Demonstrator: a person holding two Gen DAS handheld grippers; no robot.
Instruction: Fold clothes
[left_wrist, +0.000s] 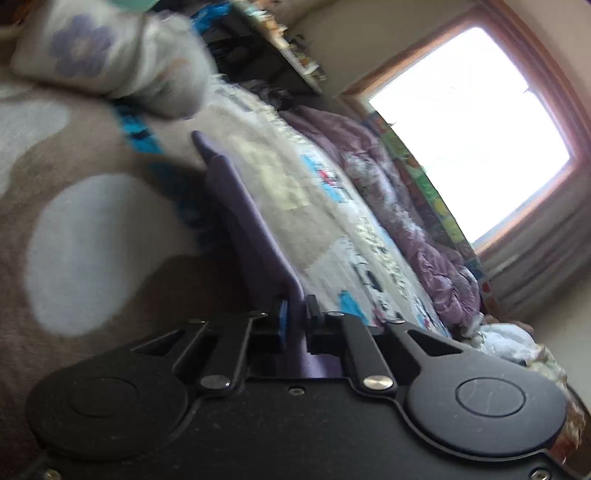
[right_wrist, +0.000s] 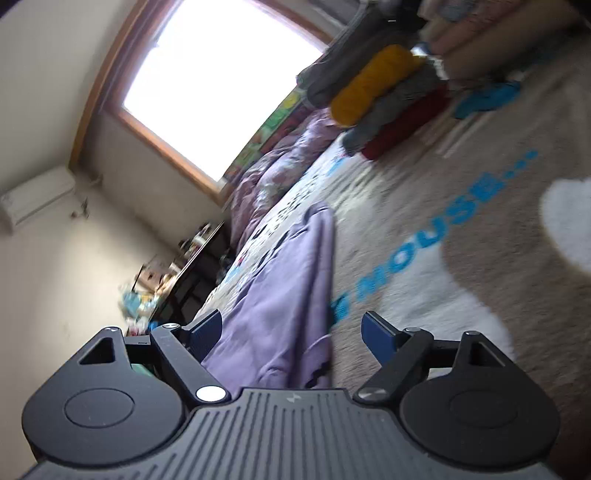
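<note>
bedroom light pours from a big window (right_wrist: 218, 85) onto a bed covered by a grey-beige blanket (right_wrist: 461, 280) with blue lettering and pale shapes. on it lies the purple garment (right_wrist: 280, 291), a long strip of cloth running away from both tools toward the rumpled lilac quilt (left_wrist: 402, 206) by the window wall.

the left gripper (left_wrist: 295, 317) has its jaws pressed together on an edge of the garment, which rises from the pinch as a taut fold stretching straight ahead. the right gripper (right_wrist: 291, 332) is spread wide, and the near end of the cloth sits between and just beyond its fingers, not touching either pad as far as i can tell (the blur makes contact hard to judge).

so the cloth's long axis lines up with both tools, and the right one is placed to close on the near edge. only the right view shows a stack of folded clothes (right_wrist: 384, 92) at the far side of the bed; only the left view shows a flowered pillow (left_wrist: 110, 59) and the grip itself.
</note>
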